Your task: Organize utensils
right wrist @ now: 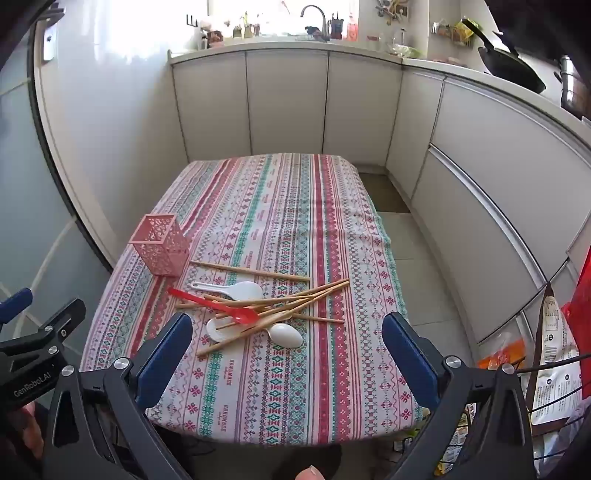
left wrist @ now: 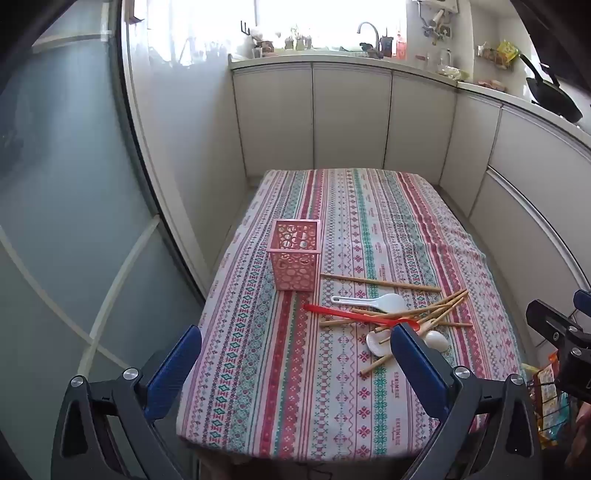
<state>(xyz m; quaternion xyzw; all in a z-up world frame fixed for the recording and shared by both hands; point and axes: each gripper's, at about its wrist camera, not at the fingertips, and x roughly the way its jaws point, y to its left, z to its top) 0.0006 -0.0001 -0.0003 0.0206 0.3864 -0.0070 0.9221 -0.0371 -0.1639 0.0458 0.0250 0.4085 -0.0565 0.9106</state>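
A pink perforated holder (left wrist: 294,260) (right wrist: 161,249) stands upright and empty on the patterned tablecloth (left wrist: 332,387) (right wrist: 295,387). To its right lies a loose pile: several wooden chopsticks (left wrist: 380,282) (right wrist: 251,272), a white rice paddle (left wrist: 373,301) (right wrist: 232,290), a red spoon (left wrist: 347,314) (right wrist: 218,304) and two white spoons (left wrist: 436,339) (right wrist: 285,335). My left gripper (left wrist: 295,373) hovers open above the near edge of the table, its right finger in front of the pile. My right gripper (right wrist: 288,363) is open too, nothing between its fingers, just short of the pile.
White kitchen cabinets (left wrist: 351,114) (right wrist: 288,103) wrap the far and right sides, with a sink tap (right wrist: 314,14) and a black wok (right wrist: 513,66) on the counter. A frosted glass door (left wrist: 55,221) stands left. Bags and a wire rack (right wrist: 550,362) sit at the right.
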